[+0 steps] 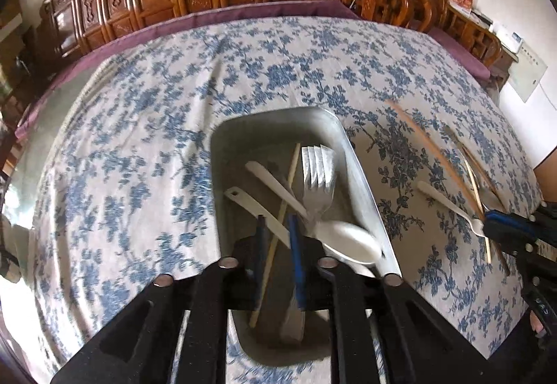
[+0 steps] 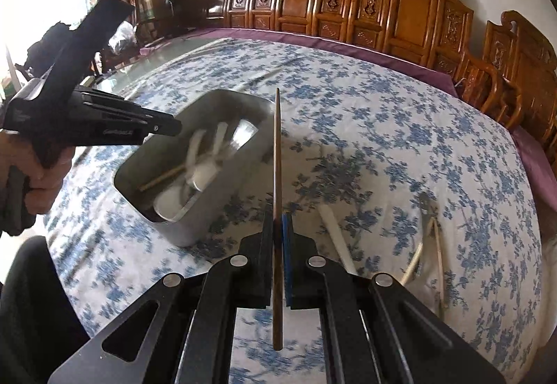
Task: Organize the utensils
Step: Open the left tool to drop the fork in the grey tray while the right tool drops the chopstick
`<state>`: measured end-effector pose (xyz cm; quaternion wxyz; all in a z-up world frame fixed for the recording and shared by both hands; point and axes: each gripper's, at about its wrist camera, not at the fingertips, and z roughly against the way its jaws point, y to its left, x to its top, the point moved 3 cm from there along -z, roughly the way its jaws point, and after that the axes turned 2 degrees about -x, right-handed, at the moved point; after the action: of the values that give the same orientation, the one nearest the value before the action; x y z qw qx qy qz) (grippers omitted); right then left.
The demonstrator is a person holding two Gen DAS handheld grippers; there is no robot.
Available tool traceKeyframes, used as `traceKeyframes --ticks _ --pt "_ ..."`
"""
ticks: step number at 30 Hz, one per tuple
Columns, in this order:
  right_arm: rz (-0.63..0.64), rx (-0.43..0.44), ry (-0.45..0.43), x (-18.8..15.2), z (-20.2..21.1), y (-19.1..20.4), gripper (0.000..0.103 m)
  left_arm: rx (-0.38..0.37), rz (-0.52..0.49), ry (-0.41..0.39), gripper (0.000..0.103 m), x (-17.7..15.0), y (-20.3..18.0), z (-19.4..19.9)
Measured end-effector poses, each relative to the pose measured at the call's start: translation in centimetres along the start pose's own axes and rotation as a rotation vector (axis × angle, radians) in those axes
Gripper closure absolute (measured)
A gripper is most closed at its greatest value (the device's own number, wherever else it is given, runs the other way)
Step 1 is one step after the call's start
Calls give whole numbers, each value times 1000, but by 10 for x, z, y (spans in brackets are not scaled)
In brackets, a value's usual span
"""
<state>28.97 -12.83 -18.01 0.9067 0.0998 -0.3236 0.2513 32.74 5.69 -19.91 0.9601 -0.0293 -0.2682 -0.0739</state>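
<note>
Right wrist view: your right gripper (image 2: pixel 277 227) clamps a brown chopstick (image 2: pixel 277 154); carry it toward the metal tray (image 2: pixel 167 227) at ten o'clock. Your left gripper (image 1: pixel 276 231), slightly parted over the tray, grips nothing.

1. right gripper (image 2: pixel 277 227) is clamped on a brown chopstick (image 2: pixel 277 154), pointing away over the floral tablecloth (image 2: pixel 383 126)
2. metal tray (image 2: pixel 174 227) with white spoons sits left
3. left gripper (image 2: pixel 167 127) hangs above the tray
</note>
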Motion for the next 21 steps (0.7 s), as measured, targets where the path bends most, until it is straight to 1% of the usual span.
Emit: traceKeyframes --ticks 5,8,9,12,19,20,21 --pt "13 24 -7 13 -2 25 97 8 -1 -40 82 -13 11 28" --pt "7 40 0 20 -6 40 97 9 17 -63 74 -20 21 42" --pt "7 43 2 21 -8 44 97 8 26 -71 73 -22 25 47" --pt "9 43 12 28 -15 57 97 10 51 -92 71 -29 37 58" --pt "-51 62 37 41 -32 73 97 1 110 -122 68 -38 61 72" --pt "-58 64 41 42 -35 74 97 -5 122 -121 67 -39 65 73" --pt "-68 66 47 43 -38 76 97 -14 136 -121 59 -39 68 75"
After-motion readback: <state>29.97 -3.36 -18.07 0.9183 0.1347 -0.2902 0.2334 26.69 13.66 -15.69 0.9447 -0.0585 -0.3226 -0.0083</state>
